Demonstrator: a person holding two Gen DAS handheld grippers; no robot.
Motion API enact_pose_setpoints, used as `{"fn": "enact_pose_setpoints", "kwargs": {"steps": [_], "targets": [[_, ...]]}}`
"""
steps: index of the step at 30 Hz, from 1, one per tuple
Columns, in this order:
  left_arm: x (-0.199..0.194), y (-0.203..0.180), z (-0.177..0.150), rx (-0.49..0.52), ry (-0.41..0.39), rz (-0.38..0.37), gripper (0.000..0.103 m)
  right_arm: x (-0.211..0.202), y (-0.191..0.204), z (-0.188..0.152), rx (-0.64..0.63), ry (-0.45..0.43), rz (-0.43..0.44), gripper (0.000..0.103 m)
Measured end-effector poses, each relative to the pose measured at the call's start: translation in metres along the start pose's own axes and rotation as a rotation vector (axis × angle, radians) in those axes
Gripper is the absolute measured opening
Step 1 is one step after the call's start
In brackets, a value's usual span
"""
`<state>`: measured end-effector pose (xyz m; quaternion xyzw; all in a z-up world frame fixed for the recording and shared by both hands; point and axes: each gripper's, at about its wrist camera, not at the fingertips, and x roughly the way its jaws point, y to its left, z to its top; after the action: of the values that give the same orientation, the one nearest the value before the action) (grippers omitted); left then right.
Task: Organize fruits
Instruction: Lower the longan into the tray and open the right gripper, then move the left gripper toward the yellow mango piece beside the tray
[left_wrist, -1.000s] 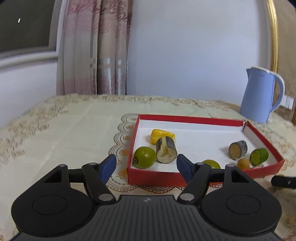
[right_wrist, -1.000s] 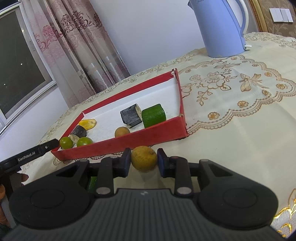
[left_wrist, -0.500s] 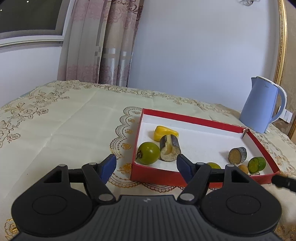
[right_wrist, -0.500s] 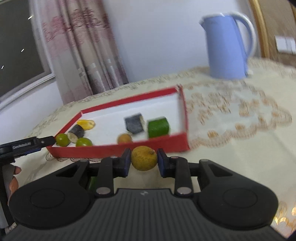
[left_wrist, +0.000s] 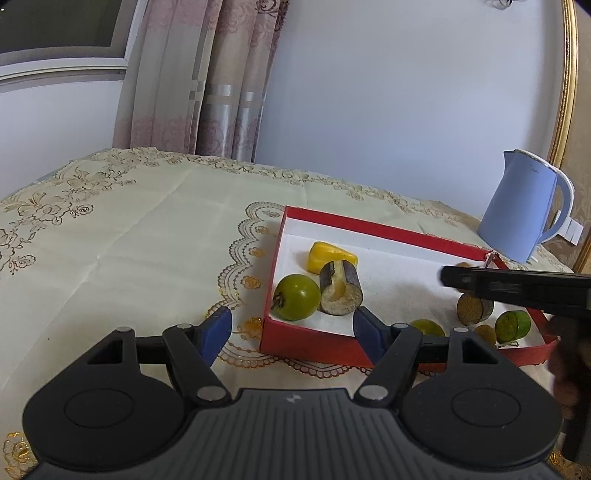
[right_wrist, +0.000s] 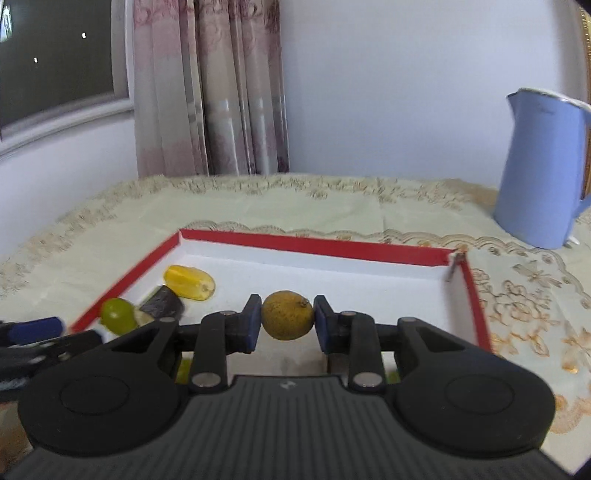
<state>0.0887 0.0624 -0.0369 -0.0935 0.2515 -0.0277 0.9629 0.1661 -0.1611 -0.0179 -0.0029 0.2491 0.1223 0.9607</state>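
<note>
Right gripper (right_wrist: 287, 317) has lifted off the tablecloth (left_wrist: 110, 236) and now hangs over the red tray (right_wrist: 310, 243), pads pinching the yellow-brown round fruit (right_wrist: 287, 314). Left gripper (left_wrist: 291, 328) stays spread and empty at the tray's near-left corner. Inside, left to right: green fruit (left_wrist: 297, 296), dark cut piece (left_wrist: 340, 288), yellow piece (left_wrist: 330, 256). Blue kettle (left_wrist: 524, 210) far right.

1. The counter (left_wrist: 140, 236) I work over, draped in a cream cloth with gold embroidered scallops and flowers.
2. Red tray (left_wrist: 369, 225) with a white floor, resting flat on the cloth.
3. Pale blue kettle (left_wrist: 524, 210), upright on the cloth beyond the tray's far right corner, apart from it.
</note>
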Motion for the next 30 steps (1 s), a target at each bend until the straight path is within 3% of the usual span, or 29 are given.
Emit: {"fn": "enact_pose_setpoints", "kwargs": {"steps": [5, 15, 23, 27, 30], "targets": [[0.002, -0.001, 0.0, 0.0, 0.008, 0.001, 0.076, 0.033, 0.002, 0.002, 0.018, 0.08, -0.004, 0.028], [0.003, 0.0, 0.0, -0.005, 0.012, 0.001, 0.079, 0.034, 0.002, -0.001, 0.039, 0.073, -0.032, 0.031], [0.003, 0.0, -0.001, -0.008, 0.012, 0.002, 0.08, -0.044, -0.019, -0.025, 0.127, -0.044, -0.022, 0.053], [0.003, 0.0, -0.001, -0.005, 0.01, 0.009, 0.081, -0.087, -0.037, -0.058, 0.187, -0.152, -0.046, 0.076], [0.003, 0.0, -0.002, -0.006, 0.01, 0.01, 0.081, -0.101, -0.047, -0.077, 0.211, -0.207, -0.081, 0.076]]}}
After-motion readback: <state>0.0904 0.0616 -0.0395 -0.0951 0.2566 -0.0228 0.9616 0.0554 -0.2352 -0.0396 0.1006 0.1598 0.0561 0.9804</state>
